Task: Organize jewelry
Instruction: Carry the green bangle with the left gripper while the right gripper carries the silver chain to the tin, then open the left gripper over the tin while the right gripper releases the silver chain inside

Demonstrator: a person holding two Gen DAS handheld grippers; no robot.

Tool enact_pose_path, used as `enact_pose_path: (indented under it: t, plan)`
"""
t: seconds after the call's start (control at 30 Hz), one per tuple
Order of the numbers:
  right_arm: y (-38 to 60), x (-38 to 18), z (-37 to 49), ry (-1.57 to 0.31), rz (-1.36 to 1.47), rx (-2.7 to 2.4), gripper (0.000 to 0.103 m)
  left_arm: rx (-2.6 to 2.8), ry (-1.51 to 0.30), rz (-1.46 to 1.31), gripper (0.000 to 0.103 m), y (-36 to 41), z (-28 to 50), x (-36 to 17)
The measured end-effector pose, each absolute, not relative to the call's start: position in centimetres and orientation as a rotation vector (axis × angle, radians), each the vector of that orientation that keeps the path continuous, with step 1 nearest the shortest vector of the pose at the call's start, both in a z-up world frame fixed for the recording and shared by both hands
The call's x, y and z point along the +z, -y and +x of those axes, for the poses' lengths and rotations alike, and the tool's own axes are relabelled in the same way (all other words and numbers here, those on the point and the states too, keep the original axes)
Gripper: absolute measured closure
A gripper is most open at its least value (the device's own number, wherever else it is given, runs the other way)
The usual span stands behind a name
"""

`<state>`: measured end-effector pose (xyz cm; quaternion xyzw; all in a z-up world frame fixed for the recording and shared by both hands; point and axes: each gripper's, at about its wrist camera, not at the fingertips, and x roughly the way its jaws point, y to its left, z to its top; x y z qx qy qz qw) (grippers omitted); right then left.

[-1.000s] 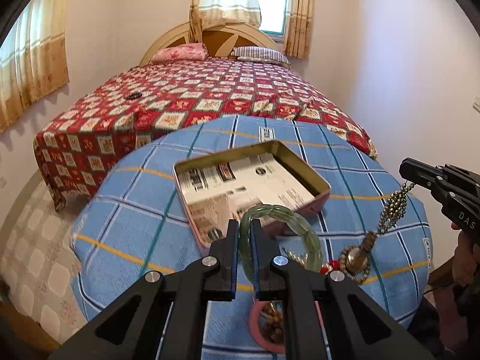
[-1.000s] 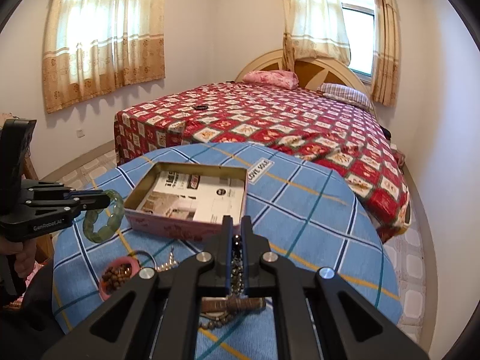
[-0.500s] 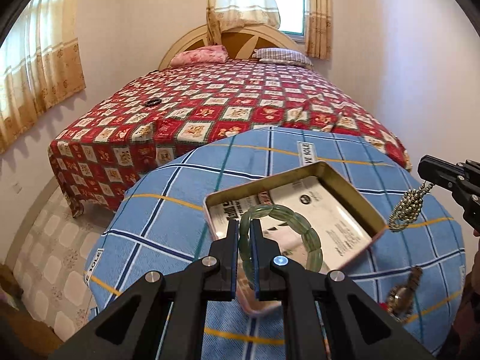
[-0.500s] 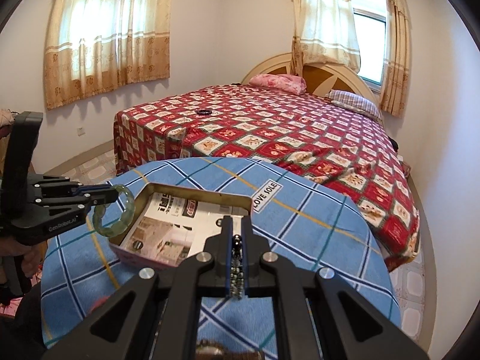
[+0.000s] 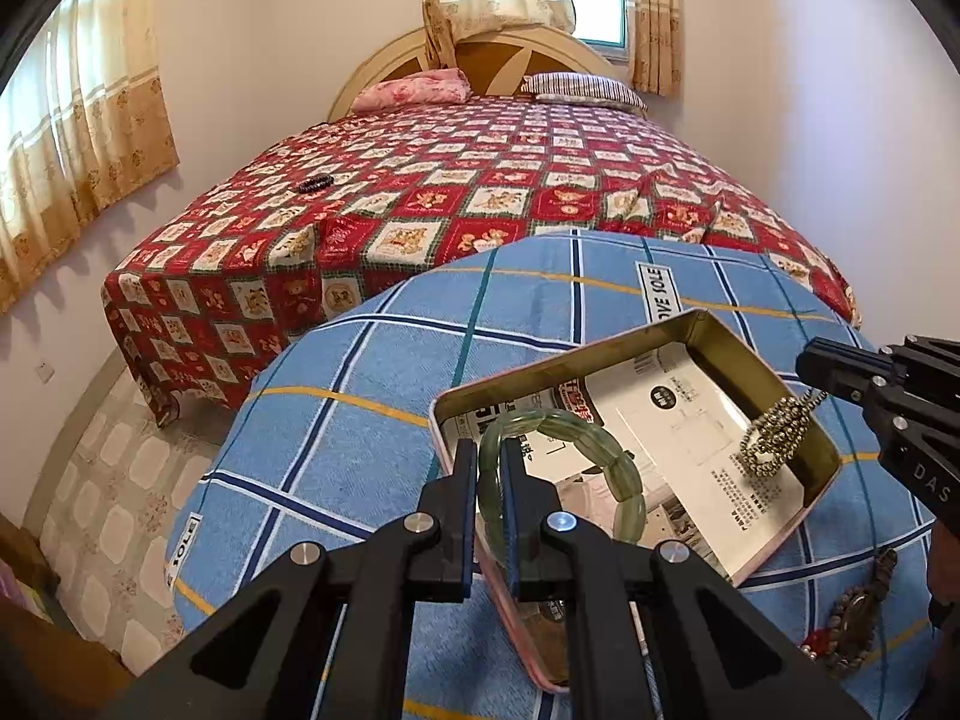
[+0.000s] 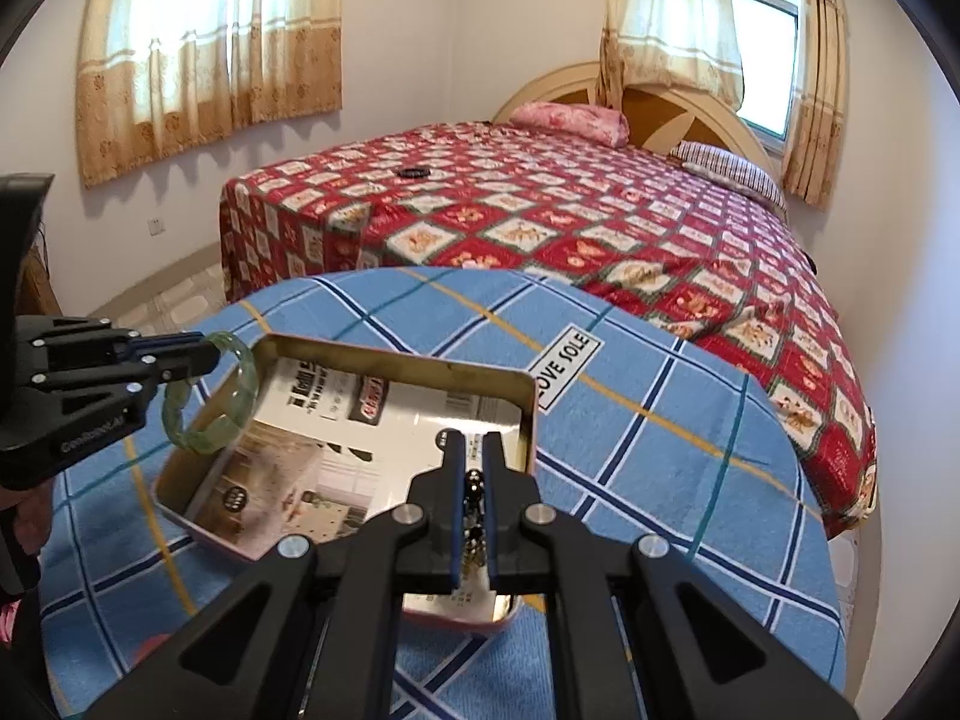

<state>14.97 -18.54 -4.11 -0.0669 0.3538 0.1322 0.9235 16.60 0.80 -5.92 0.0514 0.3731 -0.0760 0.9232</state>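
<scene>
A pink metal tin [image 5: 825, 492] lined with printed paper lies open on the blue plaid round table [image 5: 372, 456]; it also shows in the right wrist view [image 6: 198, 528]. My left gripper [image 5: 490, 450] is shut on a green jade bangle [image 5: 624, 474], held over the tin's near left end; the bangle shows in the right wrist view [image 6: 240, 396]. My right gripper [image 6: 474, 450] is shut on a brass bead chain [image 5: 774, 438], which hangs into the tin's right end.
A beaded bracelet with a pendant [image 5: 858, 618] lies on the table right of the tin. Beyond the table stands a bed with a red patchwork cover [image 5: 480, 192] and a small dark item [image 5: 315, 183] on it. Curtained windows line the walls.
Both grippers moved forward and over the tin. The bangle now hangs above the tin's left end and the bead chain has lifted off the table and dangles inside the right end.
</scene>
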Motion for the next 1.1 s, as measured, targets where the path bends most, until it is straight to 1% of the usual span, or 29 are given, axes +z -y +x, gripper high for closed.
enact_pose_path:
  t: [0.37,0.57,0.73,0.8,0.9,1.1]
  plan:
    - [17.9,-6.6,16.4,-0.800,-0.165,0.263,0.096,-0.151,-0.824,0.158,0.096,0.2,17.7,-8.8]
    - [17.7,-8.4,15.9,-0.862,-0.209,0.240,0.096,-0.148,-0.809,0.196,0.095,0.7,17.7,-9.1]
    - [17.3,-8.7,15.6,-0.874,-0.240,0.221,0.096,-0.181,-0.836,0.223,0.094,1.4,17.7,-9.8]
    - [17.3,-8.7,15.3,-0.876,-0.245,0.210,0.097,-0.174,-0.820,0.239,0.094,1.6,17.5,-9.8]
    - [17.8,-8.6,14.9,-0.896,-0.205,0.202,0.097,-0.192,-0.826,0.212,0.094,1.4,17.5,-9.6]
    - [17.7,-8.5,14.1,-0.923,-0.212,0.182,0.097,-0.216,-0.833,0.214,0.093,1.8,16.7,-9.5]
